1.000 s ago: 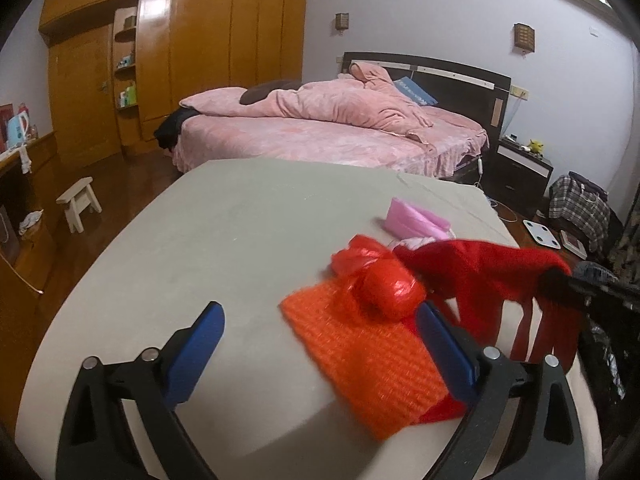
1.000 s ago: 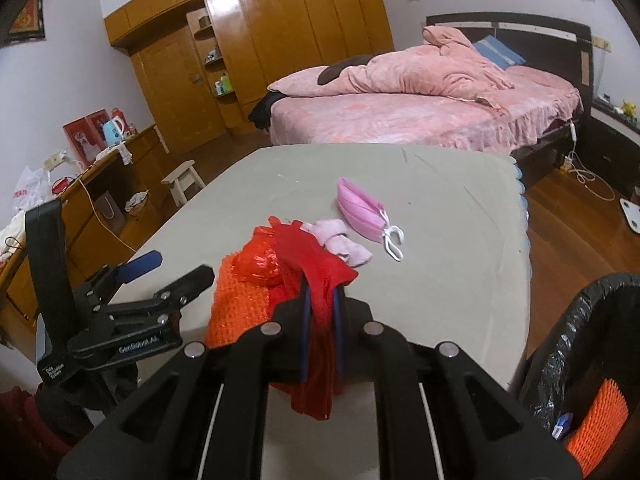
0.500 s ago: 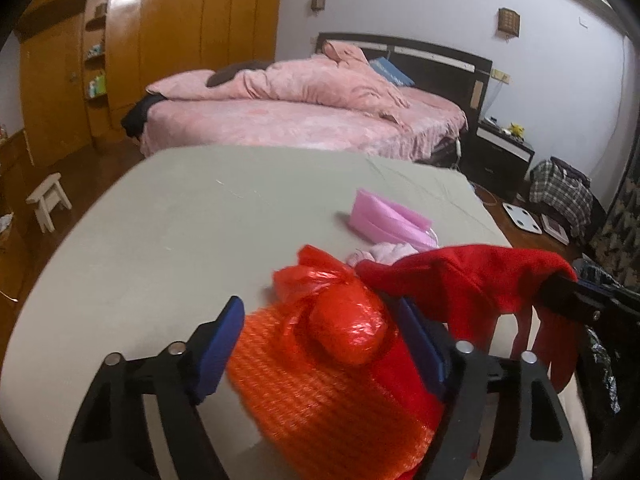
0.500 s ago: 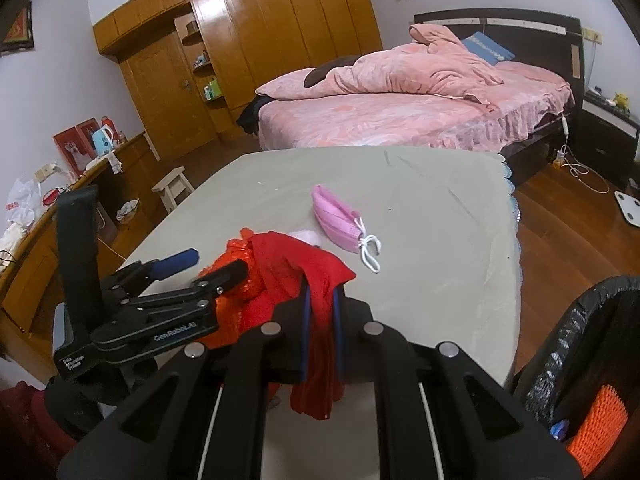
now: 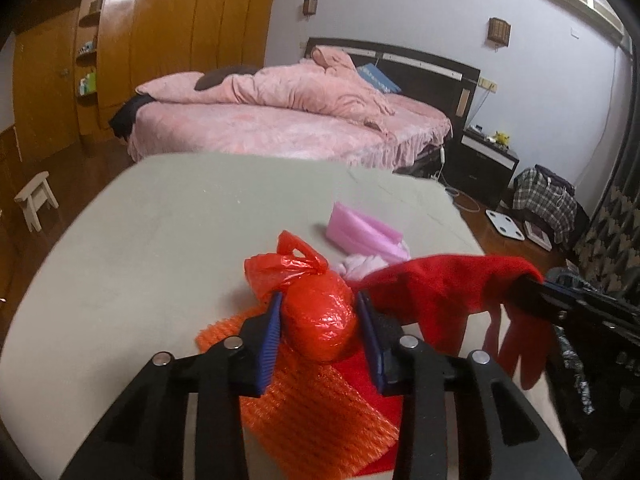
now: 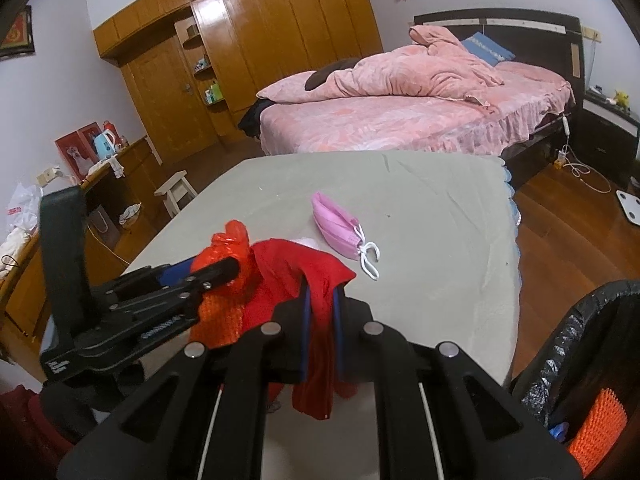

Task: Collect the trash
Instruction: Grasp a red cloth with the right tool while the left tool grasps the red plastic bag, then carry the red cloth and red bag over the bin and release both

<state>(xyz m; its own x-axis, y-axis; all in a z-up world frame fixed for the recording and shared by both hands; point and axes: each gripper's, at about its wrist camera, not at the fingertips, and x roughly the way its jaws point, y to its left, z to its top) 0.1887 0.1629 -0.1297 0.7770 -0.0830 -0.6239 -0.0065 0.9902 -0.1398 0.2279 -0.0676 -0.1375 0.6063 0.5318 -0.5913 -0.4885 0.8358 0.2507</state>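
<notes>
Closing our left gripper (image 5: 320,332) jaws w/ the knotted red plastic bag (image 5: 316,312) between them, centre frame, on the grey tabletop (image 5: 160,216); right gripper (image 6: 320,320) jaws clamp the red cloth (image 6: 320,280), lower centre.

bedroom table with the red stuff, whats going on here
A person with two handheld tongs is clearing trash off a grey table. The right tongs are shut on a red glove, lifted off the table. The left tongs are closing around a knotted red bag lying on an orange net. A pink mask lies untouched farther back. A black-lined bin stands at the table's right edge.
</notes>
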